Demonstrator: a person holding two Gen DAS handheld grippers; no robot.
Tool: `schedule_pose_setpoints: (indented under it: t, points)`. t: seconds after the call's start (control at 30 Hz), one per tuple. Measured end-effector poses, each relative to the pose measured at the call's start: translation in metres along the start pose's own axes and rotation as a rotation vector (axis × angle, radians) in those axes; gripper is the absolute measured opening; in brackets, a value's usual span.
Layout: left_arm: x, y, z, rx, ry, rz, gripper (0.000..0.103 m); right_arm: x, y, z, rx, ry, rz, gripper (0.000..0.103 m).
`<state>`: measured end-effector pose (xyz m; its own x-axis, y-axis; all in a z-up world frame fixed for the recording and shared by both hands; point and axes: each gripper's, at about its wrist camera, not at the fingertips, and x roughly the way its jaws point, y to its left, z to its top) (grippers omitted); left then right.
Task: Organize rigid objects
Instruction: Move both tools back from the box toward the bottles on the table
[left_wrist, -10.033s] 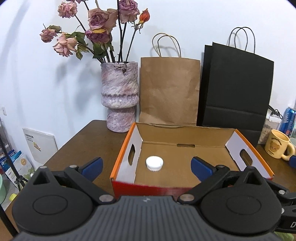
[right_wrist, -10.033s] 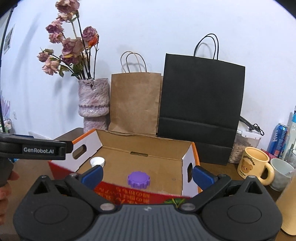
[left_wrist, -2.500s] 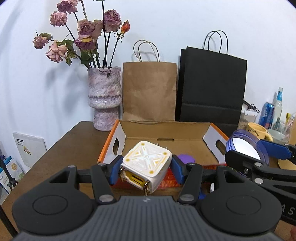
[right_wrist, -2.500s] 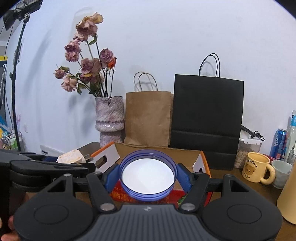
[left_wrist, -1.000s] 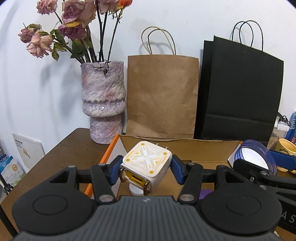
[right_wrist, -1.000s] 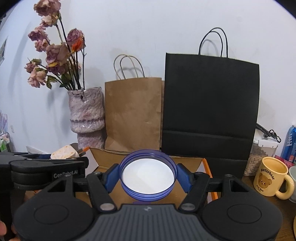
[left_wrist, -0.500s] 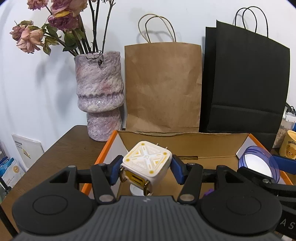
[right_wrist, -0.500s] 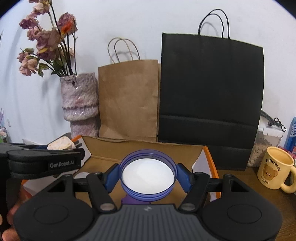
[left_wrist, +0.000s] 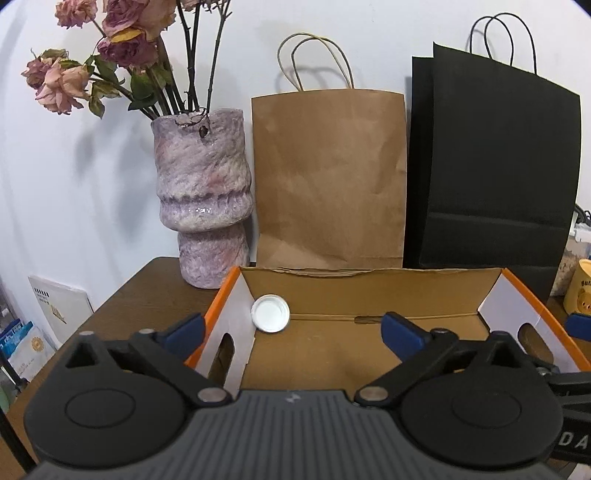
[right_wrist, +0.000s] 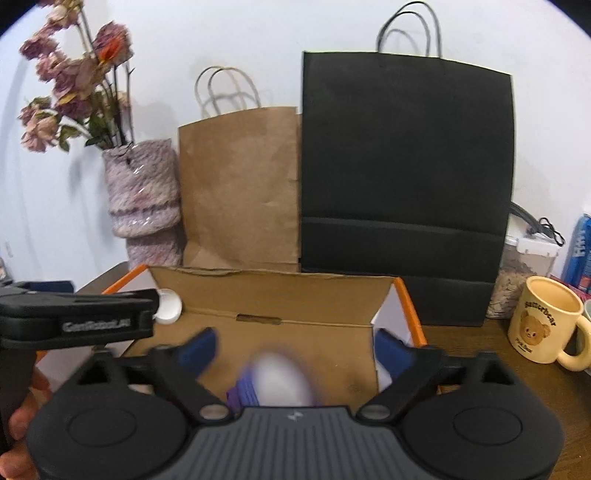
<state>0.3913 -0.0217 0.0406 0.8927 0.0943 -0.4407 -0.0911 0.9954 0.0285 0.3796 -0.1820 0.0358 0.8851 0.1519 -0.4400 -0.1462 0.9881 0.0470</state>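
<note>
Over the cardboard box (left_wrist: 369, 288), both tongs are mid-release. Left tongs (left_wrist: 291, 330): jaws opening, wide apart, nothing between them in the left wrist view. Right tongs (right_wrist: 293, 349): jaws opening too, and a blurred white-and-purple round thing (right_wrist: 279, 378) sits between them w/o touching either pad; too smeared to say more than that it's inside the box outline.

Left view only: white cap (left_wrist: 270, 314) lying open side up at the box's far-left corner, plus a white booklet (left_wrist: 61, 306) leaning off the surface's left edge. The blurred round thing doesn't show there. Right view only: left tongs' black body (right_wrist: 79, 319) crossing the left side w/ part of a hand (right_wrist: 22, 424) under it, hiding part of the white cap (right_wrist: 168, 304); also a clear lidded tub (right_wrist: 524, 269) and a blue can (right_wrist: 580, 254) at right.

Count: 1 box, 1 white cap, 1 blurred round thing, 2 paper bags – brown bag (left_wrist: 328, 177) and black bag (left_wrist: 491, 170) – 1 vase (left_wrist: 203, 192) w/ dried roses, 1 yellow bear mug (right_wrist: 543, 321).

Bags and vase stand along the wall just behind the box. Mug is to the box's right on the wooden surface (left_wrist: 147, 291).
</note>
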Motion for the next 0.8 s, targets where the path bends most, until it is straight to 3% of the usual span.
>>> schedule_pose_setpoints:
  t: [0.8]
  points:
    - [-0.019,0.001,0.000,-0.018,-0.015,0.010,0.103,-0.025,0.001,0.003,-0.019,-0.032,-0.001,0.103]
